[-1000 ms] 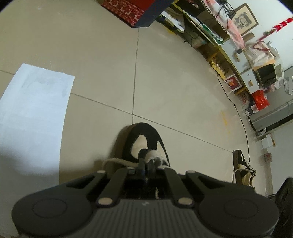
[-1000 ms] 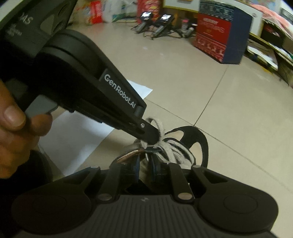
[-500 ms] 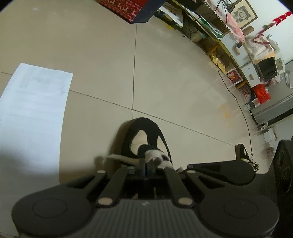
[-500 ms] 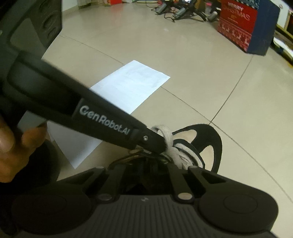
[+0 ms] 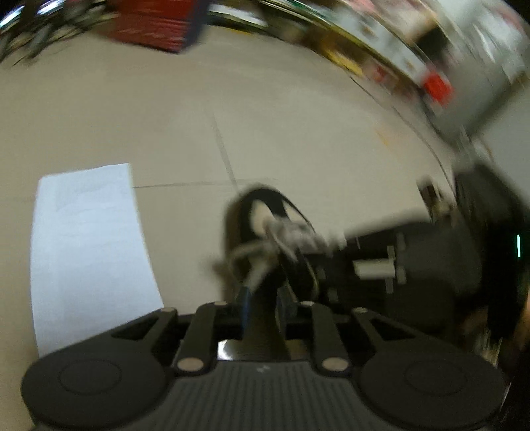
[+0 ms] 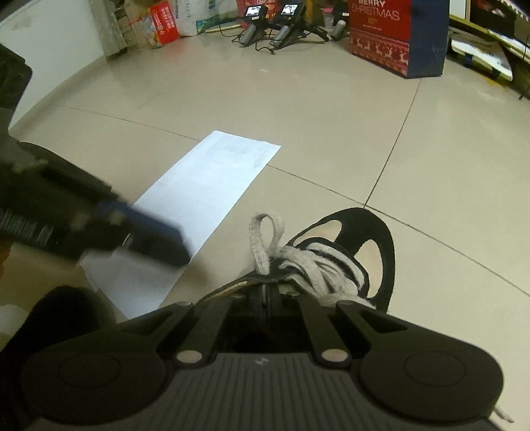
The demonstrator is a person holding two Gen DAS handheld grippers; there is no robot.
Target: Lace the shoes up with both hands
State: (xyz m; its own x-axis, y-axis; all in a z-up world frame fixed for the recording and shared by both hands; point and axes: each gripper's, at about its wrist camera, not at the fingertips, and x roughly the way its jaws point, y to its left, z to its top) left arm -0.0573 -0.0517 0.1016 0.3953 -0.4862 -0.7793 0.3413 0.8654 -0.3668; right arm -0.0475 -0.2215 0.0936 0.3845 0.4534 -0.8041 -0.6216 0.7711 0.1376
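Floor [image 6: 331, 132]: tiled; bore paper sheet [image 6: 212, 179].
Shoe [image 6: 381, 238]: lay beside sheet; looked light.
Lace [image 6: 265, 238]: soft, limp; upright loop the best hold.
Right gripper [image 6: 265, 291]: closed, seemingly pinching lace base.
Left gripper [image 5: 261, 298]: jaws opening, nothing gripped.

Red gift box [image 6: 397, 33] reads "MERRY CHRISTMAS" (smaller txt unclear).

Floor [image 6: 331, 132]: beige tiles with thin grout lines.
Paper sheet [image 6: 212, 185]: white, lying flat on the floor.
Christmas box [image 6: 397, 33]: red and navy, reindeer pattern, standing at the far edge.
Handheld devices [image 6: 271, 23]: small, with cables, beside the box.
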